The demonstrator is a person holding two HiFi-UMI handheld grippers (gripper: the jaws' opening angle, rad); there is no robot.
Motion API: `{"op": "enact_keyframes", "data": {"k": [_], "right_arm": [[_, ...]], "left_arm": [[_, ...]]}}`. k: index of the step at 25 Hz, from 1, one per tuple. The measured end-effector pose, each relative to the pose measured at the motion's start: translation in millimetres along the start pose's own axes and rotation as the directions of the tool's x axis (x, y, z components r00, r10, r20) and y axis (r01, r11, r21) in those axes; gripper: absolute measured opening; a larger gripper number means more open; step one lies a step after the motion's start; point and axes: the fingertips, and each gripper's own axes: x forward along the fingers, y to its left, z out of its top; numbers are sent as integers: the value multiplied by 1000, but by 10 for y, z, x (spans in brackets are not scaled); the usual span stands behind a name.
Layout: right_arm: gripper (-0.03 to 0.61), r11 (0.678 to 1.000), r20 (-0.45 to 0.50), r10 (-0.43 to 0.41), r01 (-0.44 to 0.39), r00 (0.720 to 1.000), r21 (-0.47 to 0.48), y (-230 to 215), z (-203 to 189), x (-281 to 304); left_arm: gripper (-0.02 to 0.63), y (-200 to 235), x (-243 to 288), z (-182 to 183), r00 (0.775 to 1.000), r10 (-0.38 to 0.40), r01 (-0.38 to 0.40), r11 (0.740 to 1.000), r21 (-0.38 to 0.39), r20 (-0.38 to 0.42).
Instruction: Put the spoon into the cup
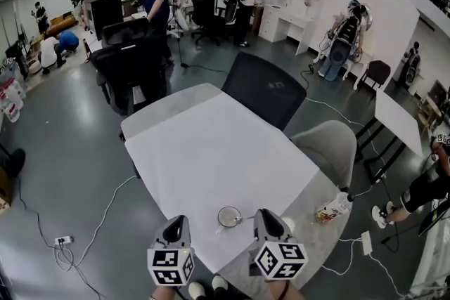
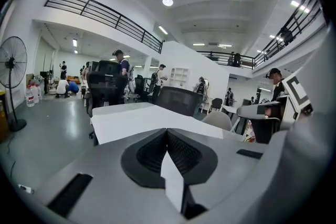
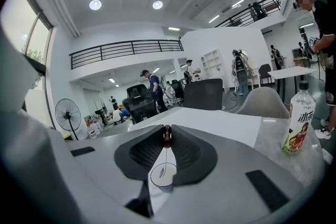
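Observation:
A small round cup (image 1: 228,216) stands near the front edge of the white sheet (image 1: 211,158). In the right gripper view the cup (image 3: 162,176) shows low between the jaws. My right gripper (image 3: 167,131) is shut on the dark end of a thin spoon (image 3: 166,152). The spoon hangs down with its bowl inside the cup's rim. From the head view the right gripper (image 1: 271,225) sits just right of the cup, and the spoon's handle (image 1: 244,218) bridges them. My left gripper (image 1: 174,230) hovers left of the cup, apart from it. Its jaws (image 2: 167,131) are shut on nothing.
A drink bottle (image 1: 332,208) lies on the bare grey table (image 1: 316,235) to the right. A black chair (image 1: 264,89) and a grey chair (image 1: 330,146) stand at the table's far side. Cables run over the floor, and people stand far off.

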Motion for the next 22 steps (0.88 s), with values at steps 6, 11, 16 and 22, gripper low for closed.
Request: {"op": "enact_keyframes", "data": {"k": [6,11,16,22], "right_arm": [[64,1000,-29,18,-18,999,-4,8,-70,156],[64,999,-62,29,-30,998,-11,-40,-213,270],[64,999,-95,37,-38,995,-6,-71,-379,370],[64,999,-137,40,-40,990,4,-81,-573,463]], "left_arm": [[18,19,132,-60,1000,12,-12,1000,-14,-17],[18,51,225,-168,999,27,-28,999,-22,-35],[18,130,295,-350,997,49,-52,998,-40,-67],[18,144,381,-528,994,56,-62,996,-58,-98]]}}
